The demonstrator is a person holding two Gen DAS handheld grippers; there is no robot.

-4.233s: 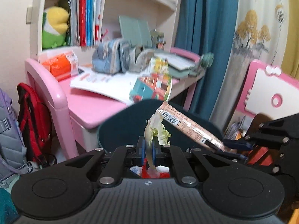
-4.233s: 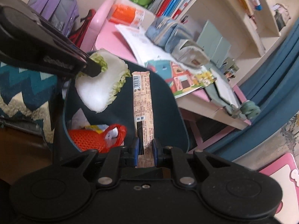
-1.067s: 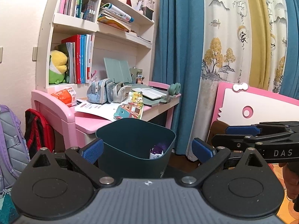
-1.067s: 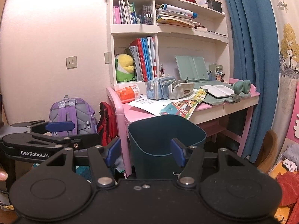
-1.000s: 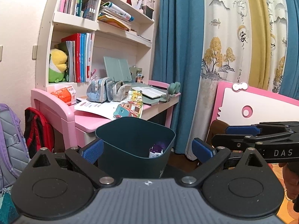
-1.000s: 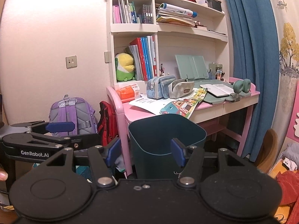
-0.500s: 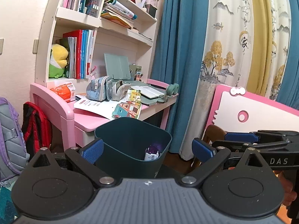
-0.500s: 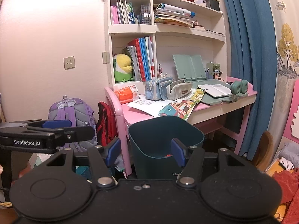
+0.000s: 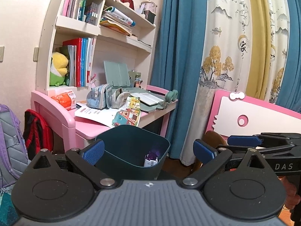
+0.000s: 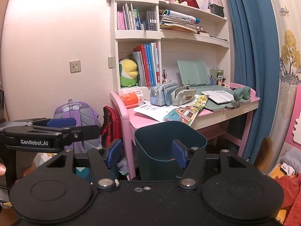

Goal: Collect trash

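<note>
A dark teal trash bin stands on the floor in front of a pink desk. A small purple and white carton shows inside it in the left wrist view. My left gripper hangs open in front of the bin, nothing between its blue pads. My right gripper is open too, level with the bin's rim, its jaws empty. Each gripper shows at the edge of the other's view: the right gripper's fingers and the left gripper's fingers.
The pink desk carries pencil cases, papers, a book stand and headphones under a white shelf unit. A purple backpack and a red one lean at its left. Blue curtains and a pink board stand on the right.
Seconds ago each gripper held a piece of trash over the bin; both now stand open and empty. Over the last second both have lifted slightly, and the bin sits lower in view.
</note>
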